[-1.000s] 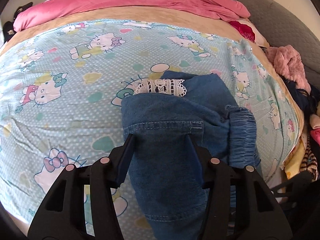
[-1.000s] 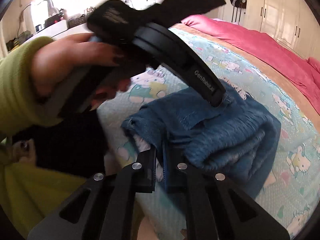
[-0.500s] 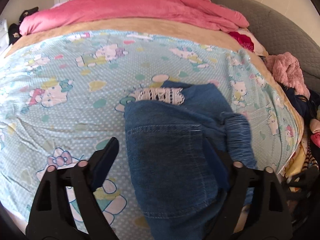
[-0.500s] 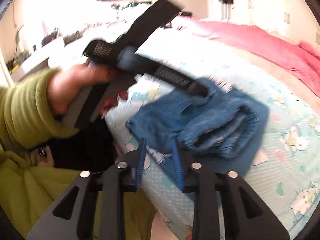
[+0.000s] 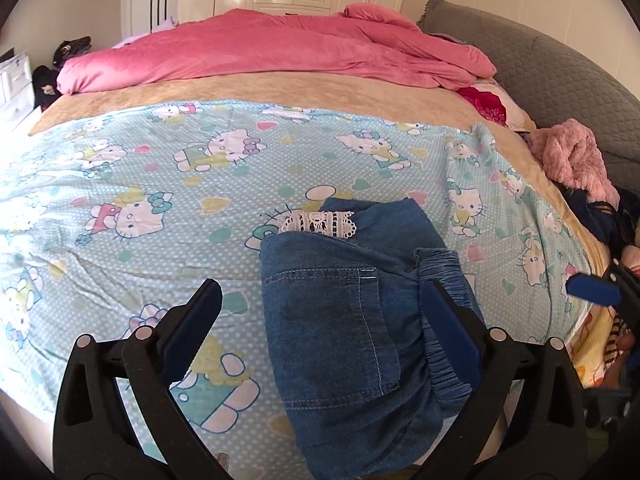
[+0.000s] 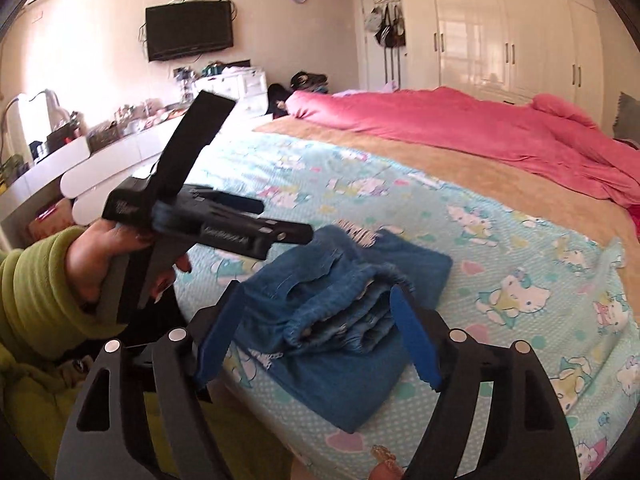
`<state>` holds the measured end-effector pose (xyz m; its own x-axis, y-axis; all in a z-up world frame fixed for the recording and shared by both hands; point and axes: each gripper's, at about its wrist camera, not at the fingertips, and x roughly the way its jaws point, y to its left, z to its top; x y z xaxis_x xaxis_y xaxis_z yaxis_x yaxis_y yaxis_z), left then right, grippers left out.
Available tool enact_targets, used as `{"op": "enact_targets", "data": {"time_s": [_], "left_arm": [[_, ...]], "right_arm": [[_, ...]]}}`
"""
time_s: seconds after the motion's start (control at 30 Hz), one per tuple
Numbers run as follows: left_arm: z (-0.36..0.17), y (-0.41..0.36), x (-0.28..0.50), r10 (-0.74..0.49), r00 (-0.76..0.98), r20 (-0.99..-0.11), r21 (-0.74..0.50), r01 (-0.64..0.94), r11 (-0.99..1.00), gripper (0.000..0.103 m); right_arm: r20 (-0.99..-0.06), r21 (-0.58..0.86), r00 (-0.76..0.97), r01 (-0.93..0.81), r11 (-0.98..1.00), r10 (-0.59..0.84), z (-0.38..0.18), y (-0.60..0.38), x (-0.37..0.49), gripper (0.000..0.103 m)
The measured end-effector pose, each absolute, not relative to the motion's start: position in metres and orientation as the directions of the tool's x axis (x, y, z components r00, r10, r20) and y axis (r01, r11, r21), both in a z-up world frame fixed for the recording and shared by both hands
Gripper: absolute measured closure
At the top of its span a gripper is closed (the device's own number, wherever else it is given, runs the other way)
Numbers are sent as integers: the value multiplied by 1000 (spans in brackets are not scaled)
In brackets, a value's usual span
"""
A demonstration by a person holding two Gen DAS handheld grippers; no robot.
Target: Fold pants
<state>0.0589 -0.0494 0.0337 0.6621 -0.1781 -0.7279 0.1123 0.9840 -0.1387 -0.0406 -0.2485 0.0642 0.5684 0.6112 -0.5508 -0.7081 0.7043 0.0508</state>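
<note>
We see the bed [image 5: 120, 184] under its cartoon-cat sheet, with a pink duvet [image 5: 260, 52] heaped along its far side, and the folded denim pants [image 5: 344, 320] lying near the bed's near edge. Only our right wrist view shows the stacked folds at the pants' open side and the person's left hand [image 6: 100, 264] holding the left gripper [image 5: 320, 316], while only our left wrist view shows the back pocket and the white lace trim [image 5: 318, 222]. Both the left gripper and the right gripper [image 6: 316, 336] have their jaws spread wide, gripping nothing, above the pants.
</note>
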Motion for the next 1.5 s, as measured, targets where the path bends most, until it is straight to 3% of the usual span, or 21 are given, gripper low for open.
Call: {"op": "enact_targets", "data": {"time_s": [0.27,0.3,0.33,0.37,0.77,1.5], "left_arm": [[44,-49,45,-142,698,-702,-110,92,990,10],[45,-49,43,-136,704,-697,-106,86,991,10],[46,-48,41,-127,707,-695,-101,79,992,10],[47,-47,40,-121,710,-694,-97,74,993,10],[39,-45,33,-88,708,-700,-77,48,996,10],[-2,-38,48,-89,643,-761,-92,29,995,10]], "right_arm": [[-488,78,656,-625,777,576,77,-272,-30,29],[-487,79,665,-613,786,567,77,-274,-29,24],[-484,80,673,-603,794,560,78,-275,-28,10],[-479,78,681,-595,800,554,79,-276,-28,9],[-482,30,736,-528,849,475,78,-276,-21,7],[-696,98,627,-401,911,350,12,-272,38,7]]}}
